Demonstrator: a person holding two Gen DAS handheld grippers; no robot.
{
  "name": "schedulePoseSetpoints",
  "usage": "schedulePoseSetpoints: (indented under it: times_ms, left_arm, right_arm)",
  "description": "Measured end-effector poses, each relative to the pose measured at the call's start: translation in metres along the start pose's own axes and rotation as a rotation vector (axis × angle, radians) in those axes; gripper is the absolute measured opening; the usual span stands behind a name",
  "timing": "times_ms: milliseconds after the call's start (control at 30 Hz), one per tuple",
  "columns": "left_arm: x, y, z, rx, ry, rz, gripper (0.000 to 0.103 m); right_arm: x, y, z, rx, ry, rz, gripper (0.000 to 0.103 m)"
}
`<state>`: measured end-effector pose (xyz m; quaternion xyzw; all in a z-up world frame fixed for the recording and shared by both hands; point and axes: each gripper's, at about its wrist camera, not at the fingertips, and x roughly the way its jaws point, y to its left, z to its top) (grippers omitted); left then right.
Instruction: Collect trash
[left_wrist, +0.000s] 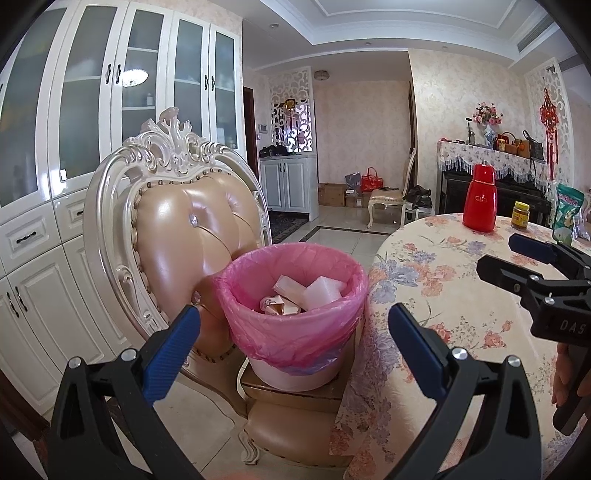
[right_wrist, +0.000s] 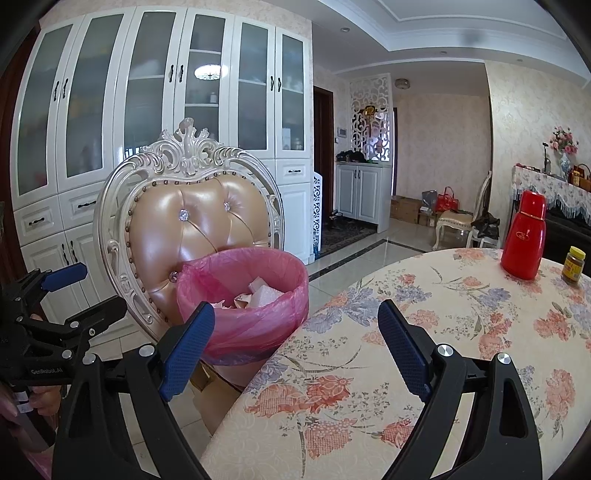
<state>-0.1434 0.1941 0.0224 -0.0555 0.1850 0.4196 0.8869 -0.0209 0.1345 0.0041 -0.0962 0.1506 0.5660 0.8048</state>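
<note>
Pink liner bag over a white bin; the bin sits on the seat of a tufted leather chair, hard against the edge of the round table with floral cloth. Bin is upright and its mouth is open. Inside: trash, several crumpled white/pale pink paper or foam pieces plus a small printed wrapper, sitting below the rim. Can't tell how deep the pile goes.

Left gripper: blue pads spread wide with nothing between them, hovering in front of the bin with the bin framed in the gap. Right gripper: also spread wide and holding nothing, over the table edge just beside the bin. Each gripper shows in the other's view, jaws apart there too.

Other containers on the table, well apart from the bin: a red thermos flask, upright and capped; just beside it a small jar with a yellow lid and brownish contents; a green printed pouch at the far right, standing, contents not visible.

White glass-door cabinets stand behind the chair.
</note>
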Motion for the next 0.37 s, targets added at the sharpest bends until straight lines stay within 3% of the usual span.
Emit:
schedulePoseSetpoints:
  times_ms: [367]
  left_arm:
    - [0.0028, 0.0023, 0.0000, -0.007, 0.002, -0.004, 0.098]
  right_arm:
    - [0.0020, 0.0009, -0.0038, -0.003, 0.007, 0.003, 0.084]
